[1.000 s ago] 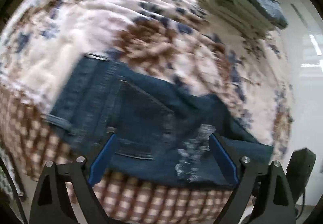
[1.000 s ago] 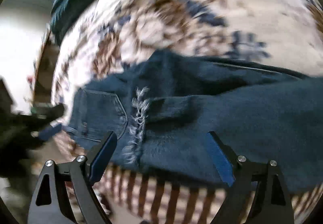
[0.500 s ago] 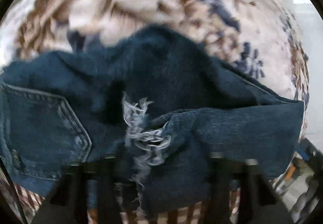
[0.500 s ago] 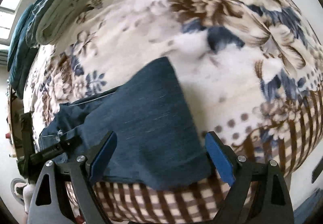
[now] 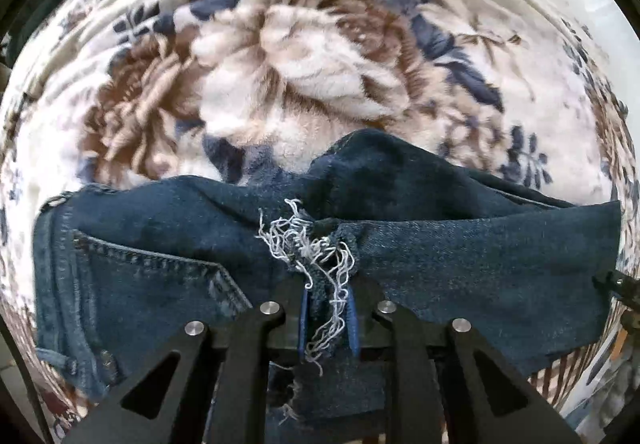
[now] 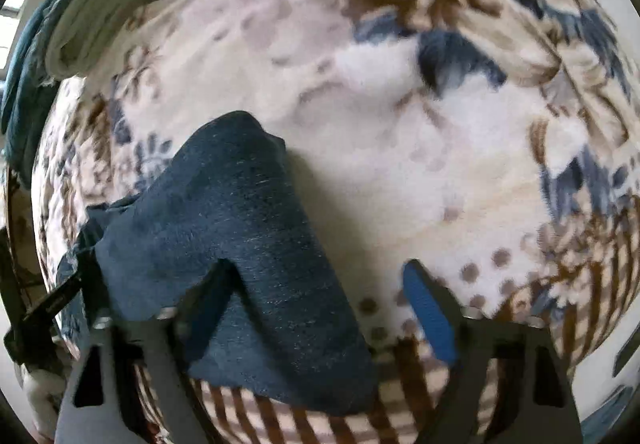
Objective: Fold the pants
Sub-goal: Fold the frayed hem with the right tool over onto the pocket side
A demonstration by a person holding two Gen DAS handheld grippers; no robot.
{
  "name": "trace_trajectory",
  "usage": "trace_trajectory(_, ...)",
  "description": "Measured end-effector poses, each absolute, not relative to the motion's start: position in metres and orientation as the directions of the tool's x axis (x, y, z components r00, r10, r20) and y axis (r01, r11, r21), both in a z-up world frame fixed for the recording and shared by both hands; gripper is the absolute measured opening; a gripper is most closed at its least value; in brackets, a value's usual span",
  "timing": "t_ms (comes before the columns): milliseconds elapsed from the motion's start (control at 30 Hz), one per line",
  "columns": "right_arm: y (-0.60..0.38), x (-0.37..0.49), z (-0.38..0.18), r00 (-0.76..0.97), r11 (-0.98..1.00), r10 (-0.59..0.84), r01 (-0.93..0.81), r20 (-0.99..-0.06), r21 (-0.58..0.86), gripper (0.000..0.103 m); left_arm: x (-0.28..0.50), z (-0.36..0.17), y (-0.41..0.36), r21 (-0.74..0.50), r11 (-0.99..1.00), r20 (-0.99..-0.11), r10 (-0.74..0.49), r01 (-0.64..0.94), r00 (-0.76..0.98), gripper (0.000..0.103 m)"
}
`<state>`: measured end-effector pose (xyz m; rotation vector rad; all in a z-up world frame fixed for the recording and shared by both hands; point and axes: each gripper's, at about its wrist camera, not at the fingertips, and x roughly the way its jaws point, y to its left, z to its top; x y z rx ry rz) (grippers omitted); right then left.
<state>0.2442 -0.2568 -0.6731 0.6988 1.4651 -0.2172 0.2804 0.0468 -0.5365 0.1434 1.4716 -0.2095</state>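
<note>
Pinching the frayed tear of the jeans, our left hand-held gripper is clamped on denim near the blanket's checked edge; our right hand-held gripper stands wide apart, one finger resting on the jeans' leg end.

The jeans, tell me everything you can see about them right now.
The jeans are dark blue denim, folded and rumpled on the floral blanket. A stitched back pocket and a frayed rip show. The left gripper is shut on the fabric at the rip; the right gripper is open around a leg edge.
</note>
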Motion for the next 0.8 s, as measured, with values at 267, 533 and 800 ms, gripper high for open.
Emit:
trace_trajectory(267, -0.265, 0.227, -0.658, 0.121, 0.719, 0.324, 0.613, -0.938, 0.327, 0.072, 0.276, -0.507, 0.08, -0.077, 0.989, -0.996, -0.083, 0.129, 0.041, 0.038)
trace_trajectory(533, -0.248, 0.159, -0.664, 0.299, 0.34, 0.581, 0.756, -0.757, 0.56, 0.042, 0.229, -0.497, 0.124, -0.331, 0.92, -0.94, -0.342, -0.211, -0.017, 0.063)
trace_trajectory(800, -0.233, 0.162, -0.717, 0.336, 0.172, 0.589, 0.837, -0.735, 0.52, 0.012, 0.225, -0.558, 0.111, -0.387, 0.772, -0.878, -0.475, -0.504, -0.054, 0.056)
